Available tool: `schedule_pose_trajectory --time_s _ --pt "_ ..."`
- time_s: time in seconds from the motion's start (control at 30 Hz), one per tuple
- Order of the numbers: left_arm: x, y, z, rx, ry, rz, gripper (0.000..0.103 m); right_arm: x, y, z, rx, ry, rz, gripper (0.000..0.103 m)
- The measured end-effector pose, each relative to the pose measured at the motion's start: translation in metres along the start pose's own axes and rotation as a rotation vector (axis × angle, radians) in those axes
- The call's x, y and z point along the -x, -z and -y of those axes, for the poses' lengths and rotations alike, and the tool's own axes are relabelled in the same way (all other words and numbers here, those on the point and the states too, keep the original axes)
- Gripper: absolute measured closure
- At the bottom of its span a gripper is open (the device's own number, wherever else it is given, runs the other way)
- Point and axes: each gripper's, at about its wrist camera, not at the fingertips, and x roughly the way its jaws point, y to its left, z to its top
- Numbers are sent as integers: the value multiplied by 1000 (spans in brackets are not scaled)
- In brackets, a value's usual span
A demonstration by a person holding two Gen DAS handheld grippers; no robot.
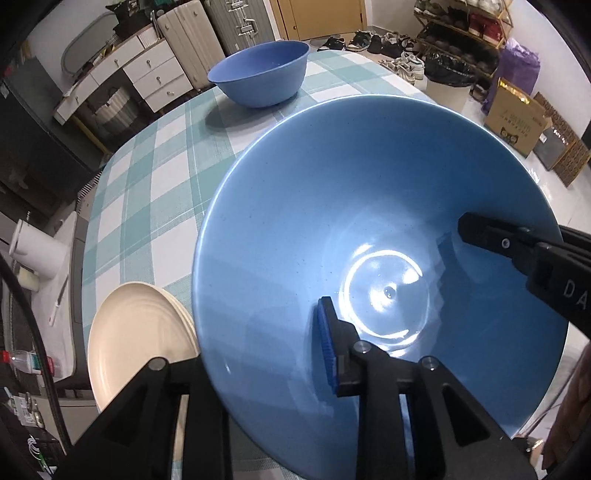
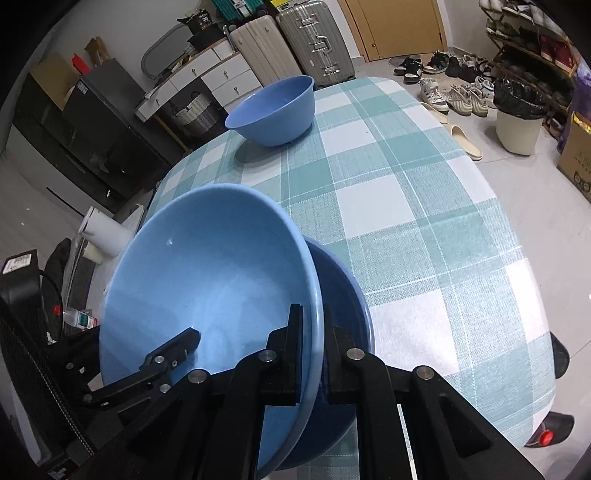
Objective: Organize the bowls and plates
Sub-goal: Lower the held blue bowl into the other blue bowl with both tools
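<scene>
A large light-blue bowl (image 1: 369, 206) fills the left wrist view, tilted. My left gripper (image 1: 266, 343) grips its near-left rim, one blue-padded finger (image 1: 327, 343) inside. My right gripper (image 2: 314, 332) is shut on the bowl's right rim (image 2: 207, 266); its finger shows inside the bowl in the left view (image 1: 491, 236). The held bowl sits tilted inside a darker blue bowl (image 2: 351, 306) beneath it. A third blue bowl (image 1: 260, 72) (image 2: 273, 110) stands upright at the table's far side. Stacked cream plates (image 1: 140, 339) lie at the near left.
The table has a teal-and-white checked cloth (image 2: 424, 229). Beyond it are suitcases (image 2: 310, 40), white drawers (image 1: 147, 70), shoes and a shoe rack (image 1: 458, 33), a bin (image 2: 517, 122). A white cup (image 1: 37, 251) stands left of the table.
</scene>
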Motion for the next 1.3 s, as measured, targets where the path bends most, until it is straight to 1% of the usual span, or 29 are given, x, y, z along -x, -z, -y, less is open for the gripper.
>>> schedule_pose_trajectory --time_s 0.1,0.17,0.3,0.37,0.53,0.67,0.73,0.83,0.93,1.03,1.07,1.17,1.3 --pt "-2 3 4 -10 -20 10 78 -2 5 4 -10 2 11 94" --pt "-3 4 4 -6 -24 18 78 0 7 7 -16 -2 34 93" --pt "-4 7 6 -4 -29 33 74 6 9 9 -35 -24 62 92" --pt "-5 8 8 -6 -36 37 71 8 10 6 -15 -9 79 92" --pt "-8 10 11 -5 -40 38 70 13 15 1 20 27 121 92" --pt "-13 12 11 7 -25 29 70 15 18 -3 60 86 150 91" --pt "-15 11 12 -2 -25 19 70 15 20 -1 62 87 153 91" --pt "-13 10 13 -1 -35 30 69 16 21 0 67 88 155 91" --pt "-18 13 12 16 -14 22 66 17 22 1 68 89 157 91" --pt "-22 15 8 66 71 -10 61 19 24 1 76 91 166 91" --pt "-21 16 9 67 79 -9 60 20 25 1 78 89 172 91" --pt "-19 17 8 71 70 13 60 25 26 -1 83 92 193 90" --pt "-21 19 2 105 96 12 60 35 26 -4 96 96 241 89"
